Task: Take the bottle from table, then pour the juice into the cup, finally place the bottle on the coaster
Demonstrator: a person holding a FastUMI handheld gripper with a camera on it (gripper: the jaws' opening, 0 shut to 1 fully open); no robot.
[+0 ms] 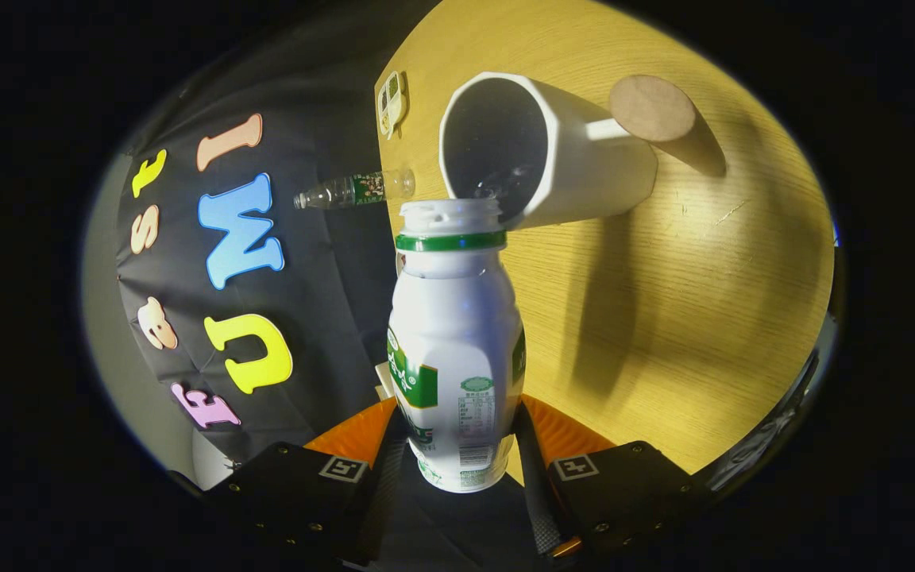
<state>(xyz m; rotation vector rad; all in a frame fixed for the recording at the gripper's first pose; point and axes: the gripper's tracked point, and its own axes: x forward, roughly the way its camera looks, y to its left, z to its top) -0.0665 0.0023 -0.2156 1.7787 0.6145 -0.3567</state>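
My gripper (457, 433) is shut on a white juice bottle (456, 342) with a green neck band and green label; both fingers press its lower body. The view is rolled sideways, so the bottle lies tipped. Its open mouth (451, 213) sits right at the rim of a white cup (553, 159) that stands on the wooden table (680, 318). The cup's inside looks dark with a faint glint near the bottom. A round brown coaster (652, 109) lies on the table just beyond the cup, beside its handle.
A clear empty plastic bottle (350, 191) stands at the table's edge near the cloth wall. A small pale tag-like object (391, 102) lies on the table past the cup. The black cloth wall rises along the table's far edge.
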